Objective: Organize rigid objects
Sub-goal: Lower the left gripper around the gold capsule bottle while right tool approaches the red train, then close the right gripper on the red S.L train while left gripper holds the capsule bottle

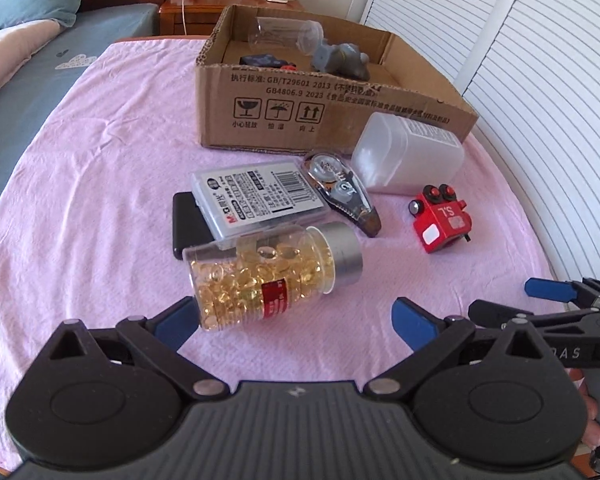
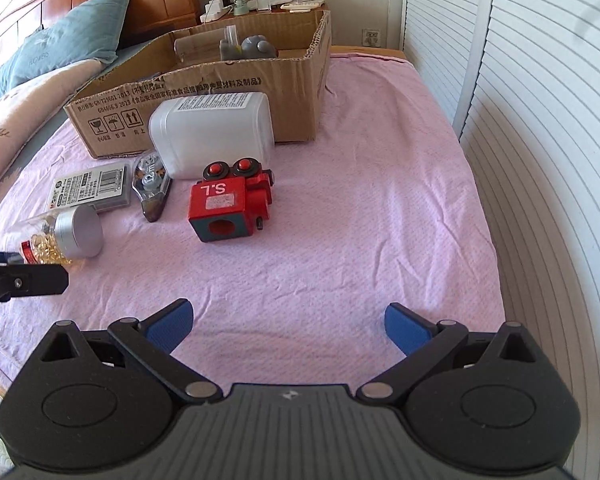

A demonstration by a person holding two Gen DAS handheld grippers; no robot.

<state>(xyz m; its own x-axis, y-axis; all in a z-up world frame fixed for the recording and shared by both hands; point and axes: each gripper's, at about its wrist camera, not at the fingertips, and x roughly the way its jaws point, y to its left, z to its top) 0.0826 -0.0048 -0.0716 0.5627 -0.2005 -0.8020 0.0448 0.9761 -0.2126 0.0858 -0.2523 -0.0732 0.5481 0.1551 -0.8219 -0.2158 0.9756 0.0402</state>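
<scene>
Looks like mid-sort: left hand-held gripper (image 1: 296,320) is spread wide around the base of the capsule bottle (image 1: 270,276) lying lower centre, right hand-held gripper (image 2: 288,322) spread and empty, so next it's squeeze, lift, drop into cardboard box (image 1: 340,108) up top.

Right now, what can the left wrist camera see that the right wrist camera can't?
Only the left wrist view shows the black case under the grey box, and a dark thing inside the carton.

Only the right wrist view shows the round hole in the red toy, and a wall socket.

Both show the pill bottle, tape dispenser, white tub and both open hand-held grippers.
</scene>
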